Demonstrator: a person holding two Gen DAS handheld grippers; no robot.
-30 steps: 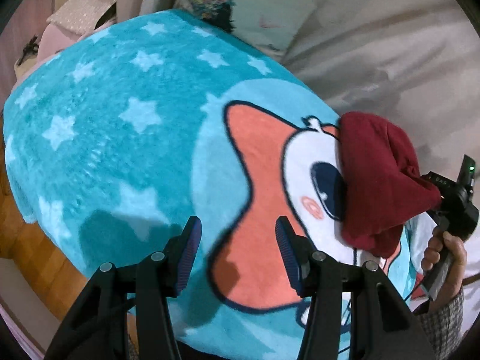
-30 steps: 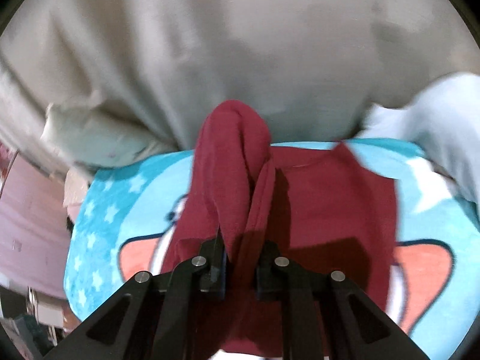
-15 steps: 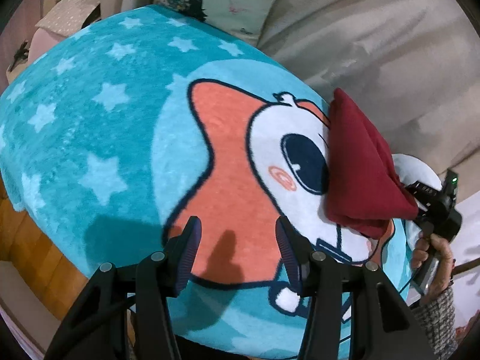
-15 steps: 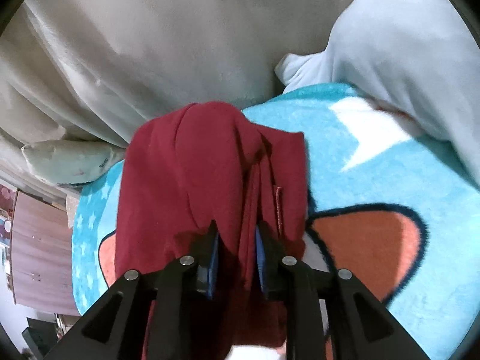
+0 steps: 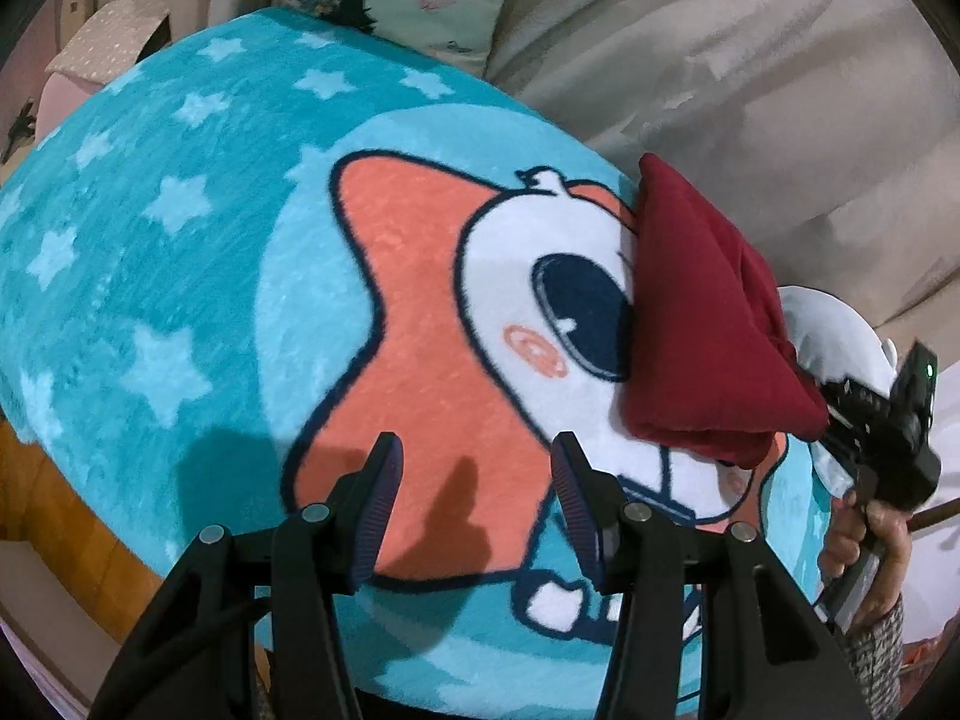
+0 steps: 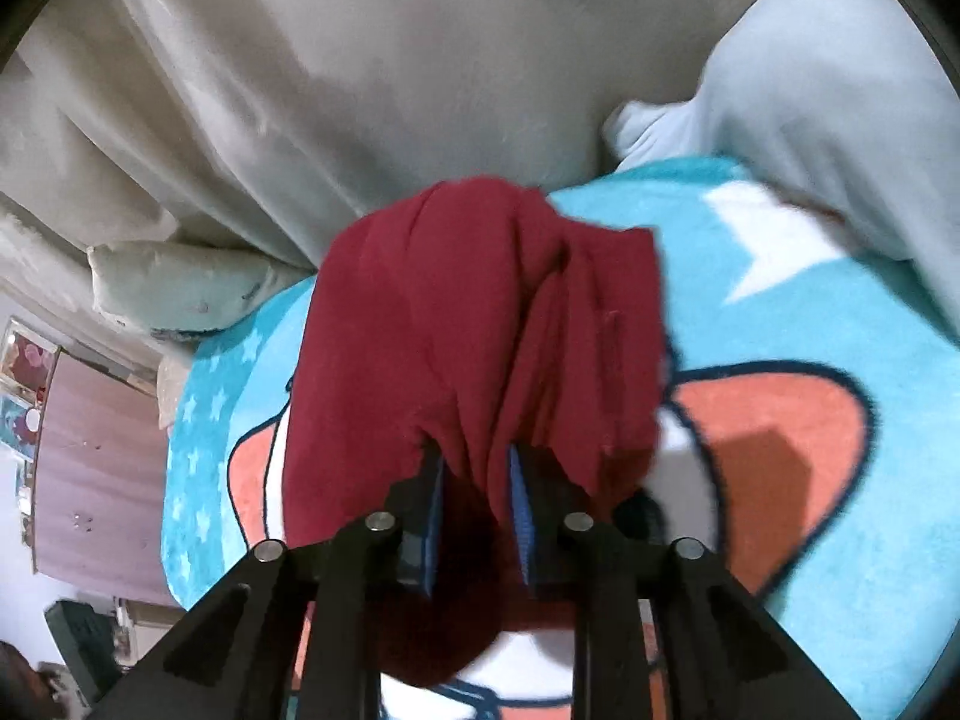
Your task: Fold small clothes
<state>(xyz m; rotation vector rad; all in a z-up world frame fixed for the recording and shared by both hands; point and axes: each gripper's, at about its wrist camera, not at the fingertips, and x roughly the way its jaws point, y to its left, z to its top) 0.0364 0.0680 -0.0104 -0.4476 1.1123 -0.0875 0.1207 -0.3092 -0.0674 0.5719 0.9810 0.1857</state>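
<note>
The dark red garment [image 5: 708, 324] sits at the right of the left wrist view, bunched into a thick wedge over the white face of the cartoon printed on the teal star blanket [image 5: 180, 252]. It hangs from the right gripper [image 6: 475, 474], whose jaws are nearly closed on a gathered fold of the cloth at the lower middle of the right wrist view (the fabric spills forward over both fingers, so the exact layers pinched cannot be told). Holding it by one bunched edge probably lets the rest drape, so it can be carried or laid out flat on the blanket for the next fold.

The left gripper [image 5: 474, 480], at the bottom centre of its own view, has its jaws spread wide with nothing between them, poised above the orange patch of the print, apart from the garment; it looks ready to take a free edge.

A pale blue cloth [image 6: 828, 96] lies in the upper right of the right wrist view, and beige bedding [image 5: 750, 90] lies beyond the blanket.
</note>
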